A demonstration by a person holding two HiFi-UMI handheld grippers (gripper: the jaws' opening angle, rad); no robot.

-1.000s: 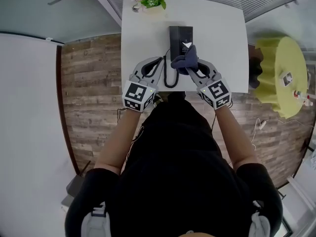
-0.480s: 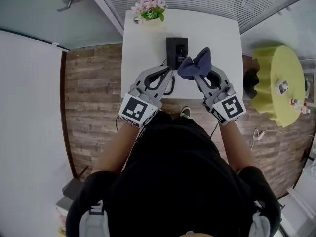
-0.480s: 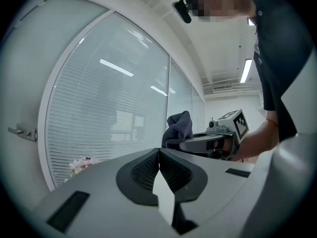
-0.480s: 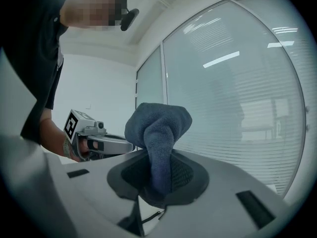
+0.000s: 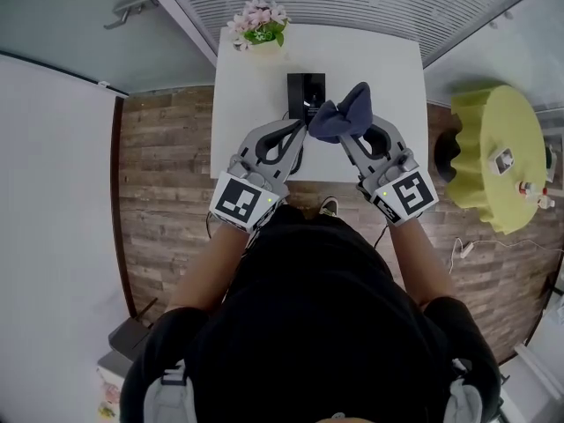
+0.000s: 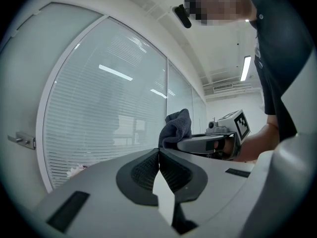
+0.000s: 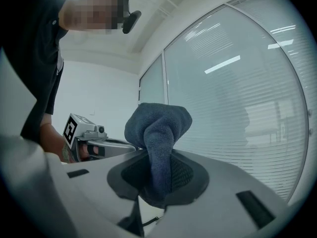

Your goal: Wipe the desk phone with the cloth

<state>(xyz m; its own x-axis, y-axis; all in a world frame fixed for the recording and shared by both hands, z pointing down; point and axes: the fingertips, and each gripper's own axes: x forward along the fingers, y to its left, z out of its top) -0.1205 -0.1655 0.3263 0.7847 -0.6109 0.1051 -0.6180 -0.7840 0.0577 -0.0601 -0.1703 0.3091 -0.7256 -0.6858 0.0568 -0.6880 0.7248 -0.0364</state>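
A black desk phone (image 5: 304,95) stands on the white table (image 5: 379,77), its coiled cord trailing toward the near edge. My right gripper (image 5: 345,132) is shut on a dark blue cloth (image 5: 344,115), raised above the table just right of the phone. In the right gripper view the cloth (image 7: 159,143) bunches up out of the closed jaws of my right gripper (image 7: 159,175). My left gripper (image 5: 298,130) hangs shut and empty just left of the cloth, over the phone's near end. In the left gripper view my left gripper (image 6: 159,155) has its pads pressed together, and the cloth (image 6: 176,128) shows beyond.
A pot of pink flowers (image 5: 257,23) stands at the table's far left corner. A yellow-green round stool (image 5: 498,152) with small items sits to the right. Frosted glass partitions (image 6: 114,108) run behind the table, and wooden floor (image 5: 163,174) lies to its left.
Both grippers have risen off the phone and tilted upward, the right one lifting the cloth with it. The head camera has drawn back, so the table looks smaller.
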